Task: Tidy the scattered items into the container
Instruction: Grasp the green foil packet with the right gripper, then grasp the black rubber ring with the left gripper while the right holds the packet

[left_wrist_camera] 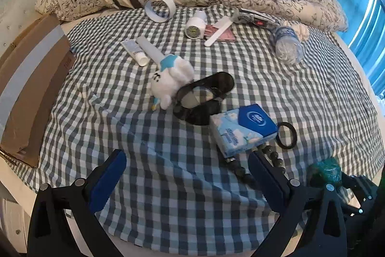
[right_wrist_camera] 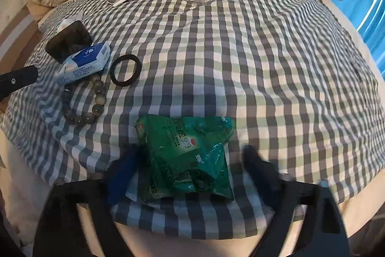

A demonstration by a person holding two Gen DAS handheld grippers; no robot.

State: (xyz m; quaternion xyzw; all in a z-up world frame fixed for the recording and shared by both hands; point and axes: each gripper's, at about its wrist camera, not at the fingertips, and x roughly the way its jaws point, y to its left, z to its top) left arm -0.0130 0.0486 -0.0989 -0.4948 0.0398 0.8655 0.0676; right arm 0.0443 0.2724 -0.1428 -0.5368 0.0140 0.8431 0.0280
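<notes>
Green packet [right_wrist_camera: 187,155] sits between the open right claw [right_wrist_camera: 190,160] fingers; crinkled foil may slip sideways during closure.

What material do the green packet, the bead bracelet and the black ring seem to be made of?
Green packet: probably plastic foil, glossy and crinkled. Bead bracelet: polished stone or glass, since the beads are shiny and slightly translucent. Black ring: matte, maybe rubber or elastic.
</notes>
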